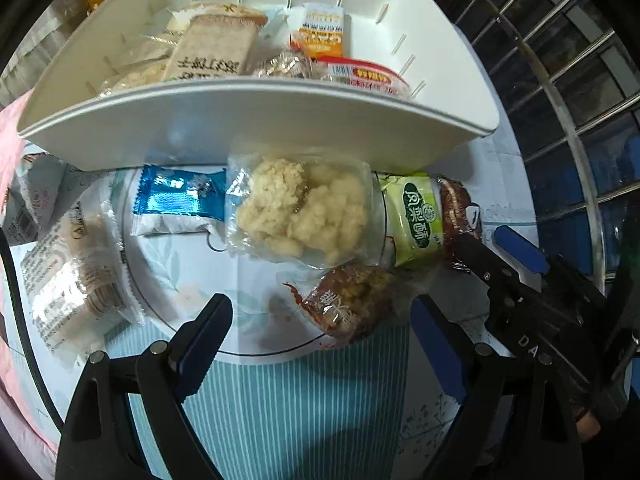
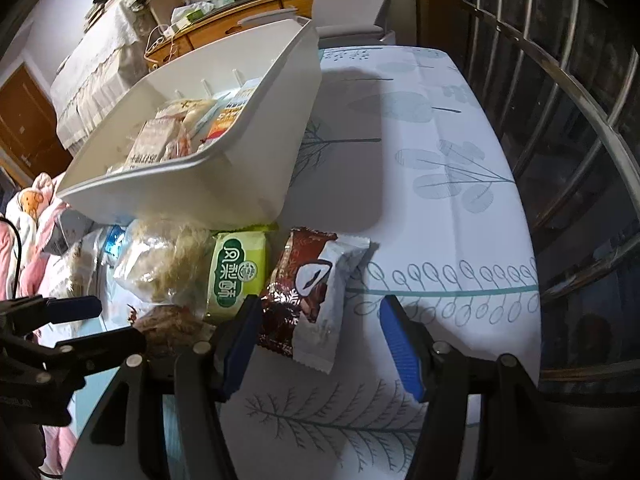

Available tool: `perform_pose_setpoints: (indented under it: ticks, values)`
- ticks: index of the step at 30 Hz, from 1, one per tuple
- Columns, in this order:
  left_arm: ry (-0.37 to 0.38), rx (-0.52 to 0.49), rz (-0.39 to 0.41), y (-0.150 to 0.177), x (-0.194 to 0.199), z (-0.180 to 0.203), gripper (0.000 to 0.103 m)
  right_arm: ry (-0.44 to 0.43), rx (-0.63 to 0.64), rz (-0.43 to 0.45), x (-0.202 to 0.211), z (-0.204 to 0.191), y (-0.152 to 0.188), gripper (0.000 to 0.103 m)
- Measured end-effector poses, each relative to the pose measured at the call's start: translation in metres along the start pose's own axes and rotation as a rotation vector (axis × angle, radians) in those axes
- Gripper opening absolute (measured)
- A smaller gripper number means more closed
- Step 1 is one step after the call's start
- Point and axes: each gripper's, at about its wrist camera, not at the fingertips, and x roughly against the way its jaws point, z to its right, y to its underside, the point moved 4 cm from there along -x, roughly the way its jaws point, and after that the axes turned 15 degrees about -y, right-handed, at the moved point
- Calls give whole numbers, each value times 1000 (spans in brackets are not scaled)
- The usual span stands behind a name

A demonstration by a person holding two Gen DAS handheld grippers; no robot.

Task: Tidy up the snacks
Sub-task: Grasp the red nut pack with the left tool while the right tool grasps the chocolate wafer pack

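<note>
Right gripper (image 2: 320, 344) agape, brown packet (image 2: 316, 300) (left view: sliver)

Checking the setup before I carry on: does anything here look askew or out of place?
Yes: the white bin sits tilted, its near edge propped on loose snacks, including the clear floss-cake packet and the green pineapple-cake packet. Nothing looks spilled or torn.

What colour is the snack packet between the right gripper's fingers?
Dark brown packet with a white end, clearest in the right wrist view; right gripper is open around it.
</note>
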Motion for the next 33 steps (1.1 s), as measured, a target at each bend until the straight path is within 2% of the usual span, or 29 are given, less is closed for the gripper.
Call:
perform_pose_setpoints:
  ticks: [5,10,11,15,20,23,31,33]
  values:
    - [-10,-21,-19,-1,-10,11,90,-5,16,-9,-8,-2,-1,61]
    - [-18,-31,-39,-5,-16,17,84,25,19,-2,-12,-4,-2,60]
    - [-24,-38,-48,-5,-18,18,80,27,26,1,-12,-4,-3,60]
    - [-4,-46,-85,-4,-24,28,69,12,64,5,-14,-8,-6,49]
    - [12,-61,-93,-3,-27,29,62,5,62,5,-14,-6,-6,46]
    - [22,-72,-90,-1,-26,29,53,27,74,-9,-16,-5,-6,36]
    - [23,-74,-97,-3,-29,31,49,12,72,-13,-13,-2,-6,29]
    - [7,-90,-110,-3,-29,31,47,13,70,-13,-11,-2,-6,24]
